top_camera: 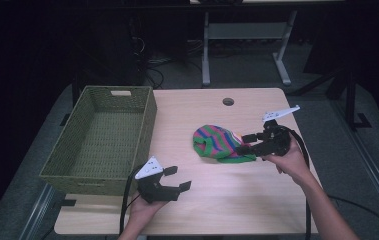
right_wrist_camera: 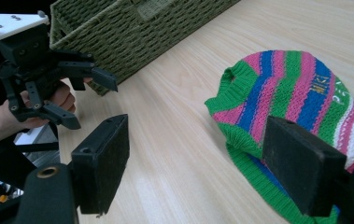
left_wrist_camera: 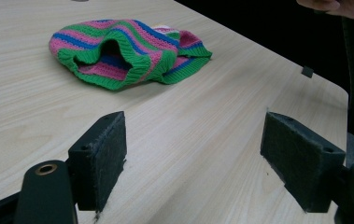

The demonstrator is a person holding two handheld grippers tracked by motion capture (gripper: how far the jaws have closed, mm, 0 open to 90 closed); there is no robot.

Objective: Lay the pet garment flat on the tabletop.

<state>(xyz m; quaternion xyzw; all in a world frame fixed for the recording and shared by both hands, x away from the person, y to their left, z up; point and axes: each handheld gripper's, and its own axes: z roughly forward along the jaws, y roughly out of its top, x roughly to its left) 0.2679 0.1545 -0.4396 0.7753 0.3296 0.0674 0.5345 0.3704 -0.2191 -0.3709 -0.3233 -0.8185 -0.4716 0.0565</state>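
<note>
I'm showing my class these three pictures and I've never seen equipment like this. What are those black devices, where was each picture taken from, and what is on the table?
A person stands at a wooden table holding a hand-operated gripper in each hand, each with two black padded jaws. The high view looks down from above. The other two come from cameras riding on the grippers, looking along their jaws. The left gripper hovers near the front edge, jaws open and empty. The right gripper, also open, sits right at a striped knitted sweater, crumpled in green, pink and blue, without pinching it. A green woven basket stands at the table's left. Nothing is held.
</note>
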